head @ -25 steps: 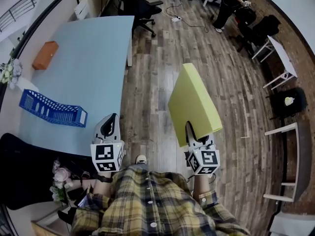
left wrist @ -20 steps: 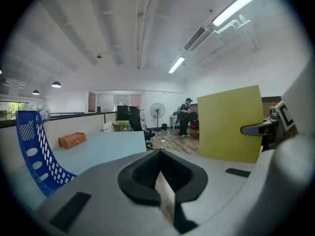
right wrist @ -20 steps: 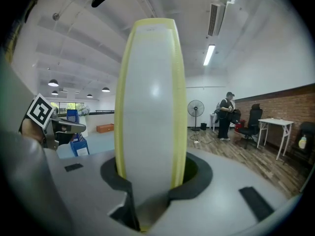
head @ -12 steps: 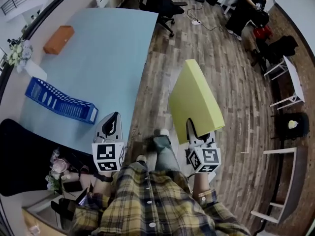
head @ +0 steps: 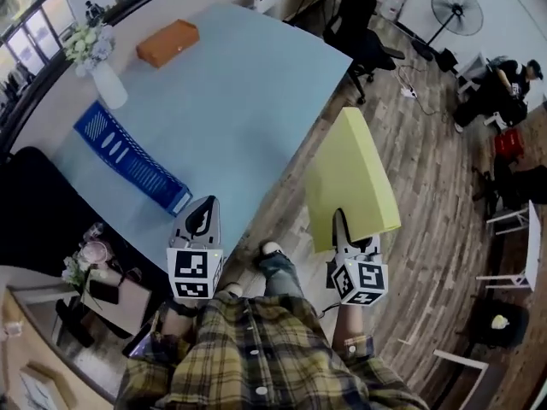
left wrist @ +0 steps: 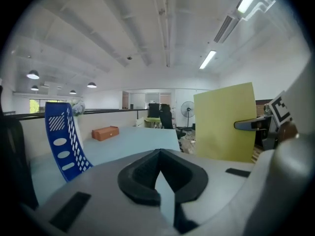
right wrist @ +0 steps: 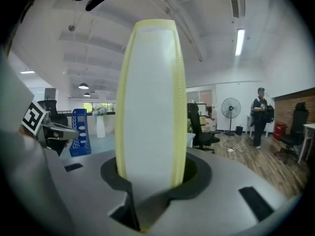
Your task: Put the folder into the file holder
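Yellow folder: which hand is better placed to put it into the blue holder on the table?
The right. The right gripper grips the folder by its lower edge and holds it upright. The left gripper holds nothing, though it is nearer the blue holder on the table.

left hand-held gripper point(left wrist: 160, 173): jaws together | blue file holder point(left wrist: 61, 141): left, on worktop point(left wrist: 133, 141) | orange box point(left wrist: 105, 132): beyond | yellow folder point(left wrist: 226, 122): right, clamped in right hand-held gripper point(left wrist: 251, 125)
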A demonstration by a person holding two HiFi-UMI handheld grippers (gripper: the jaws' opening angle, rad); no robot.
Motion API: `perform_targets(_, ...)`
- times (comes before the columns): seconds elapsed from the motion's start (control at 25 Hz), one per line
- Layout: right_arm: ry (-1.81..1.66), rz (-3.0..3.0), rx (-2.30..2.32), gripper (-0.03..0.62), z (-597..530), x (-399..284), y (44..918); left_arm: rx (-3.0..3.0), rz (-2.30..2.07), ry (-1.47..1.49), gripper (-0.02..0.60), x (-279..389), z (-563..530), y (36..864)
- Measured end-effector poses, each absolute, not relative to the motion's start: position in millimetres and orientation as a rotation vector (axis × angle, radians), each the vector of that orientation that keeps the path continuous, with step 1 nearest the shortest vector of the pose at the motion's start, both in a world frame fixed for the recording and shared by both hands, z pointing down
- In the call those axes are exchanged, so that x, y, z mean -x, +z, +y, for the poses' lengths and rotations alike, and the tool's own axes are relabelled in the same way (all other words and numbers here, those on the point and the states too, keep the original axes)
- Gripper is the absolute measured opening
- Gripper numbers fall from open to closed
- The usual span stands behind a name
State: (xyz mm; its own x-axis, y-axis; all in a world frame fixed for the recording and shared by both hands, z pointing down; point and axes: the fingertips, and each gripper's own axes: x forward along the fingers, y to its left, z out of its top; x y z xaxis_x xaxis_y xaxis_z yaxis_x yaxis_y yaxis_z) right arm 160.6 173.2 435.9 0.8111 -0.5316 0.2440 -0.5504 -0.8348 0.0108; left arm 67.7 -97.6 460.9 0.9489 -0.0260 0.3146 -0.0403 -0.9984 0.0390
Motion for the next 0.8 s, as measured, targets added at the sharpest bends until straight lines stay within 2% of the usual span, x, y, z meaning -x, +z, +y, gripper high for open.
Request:
perform_targets(0.4,0.314,-1.463,-2.605,0.153,84,-295,425,-2.914,-0.698,0.489,-0.008,-99,-128,453)
perform_targets(0.6,0.292,-1.722,-2.454,0.153,35,-328,428,-2.820,-0.990,0.458,-0.008,-96,-135,450)
perform_targets(0.8,0.286,-1.931,-2.300,0.153,-15,-333,435,-2.711,-1.237,0.455,-0.008,-71,-138,450)
